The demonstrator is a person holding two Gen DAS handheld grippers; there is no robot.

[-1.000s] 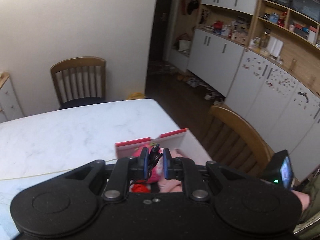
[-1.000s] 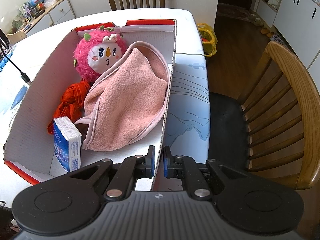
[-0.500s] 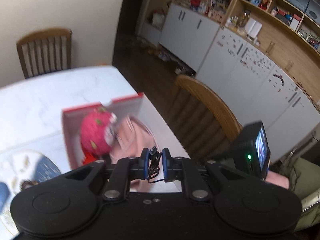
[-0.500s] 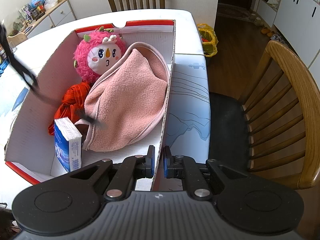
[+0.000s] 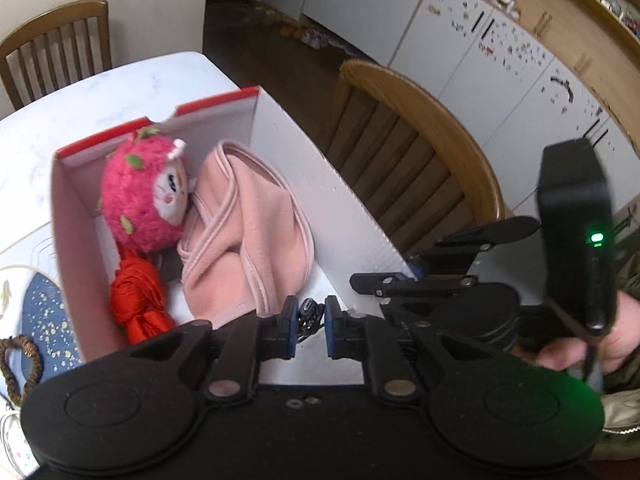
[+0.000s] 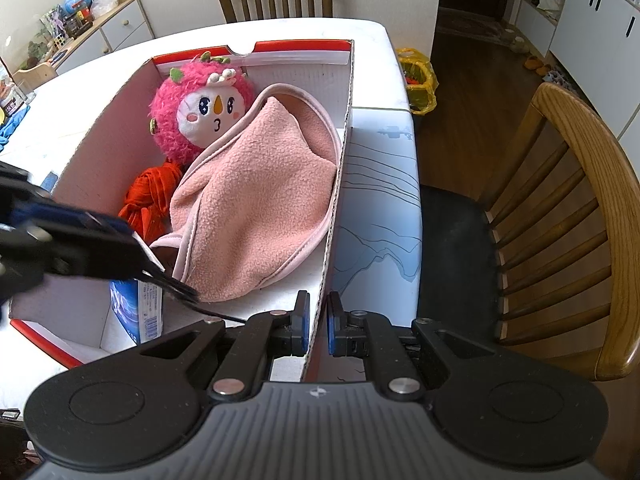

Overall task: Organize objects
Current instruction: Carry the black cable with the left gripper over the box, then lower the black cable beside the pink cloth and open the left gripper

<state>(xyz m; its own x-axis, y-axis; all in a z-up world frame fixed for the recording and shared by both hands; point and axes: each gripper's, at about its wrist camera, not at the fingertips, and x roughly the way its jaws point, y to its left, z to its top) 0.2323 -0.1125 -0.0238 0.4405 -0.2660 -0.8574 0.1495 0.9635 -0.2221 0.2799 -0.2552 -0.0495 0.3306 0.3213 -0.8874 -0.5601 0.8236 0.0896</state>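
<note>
Black cable [image 5: 307, 314] sits pinched in the left gripper [image 5: 307, 330] above the box [image 5: 304, 168], which holds a pink doll [image 5: 146, 196] and blanket [image 5: 244, 232]. From the right wrist, the right gripper [image 6: 318, 330] clamps the box's wall beside a blue packet [image 6: 138, 308].

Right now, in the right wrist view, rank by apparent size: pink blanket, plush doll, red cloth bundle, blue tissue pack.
1. pink blanket, clearly largest.
2. plush doll.
3. and 4. red cloth bundle and blue tissue pack: unsure. Both are partly hidden, and the pack sits nearer the camera.
</note>
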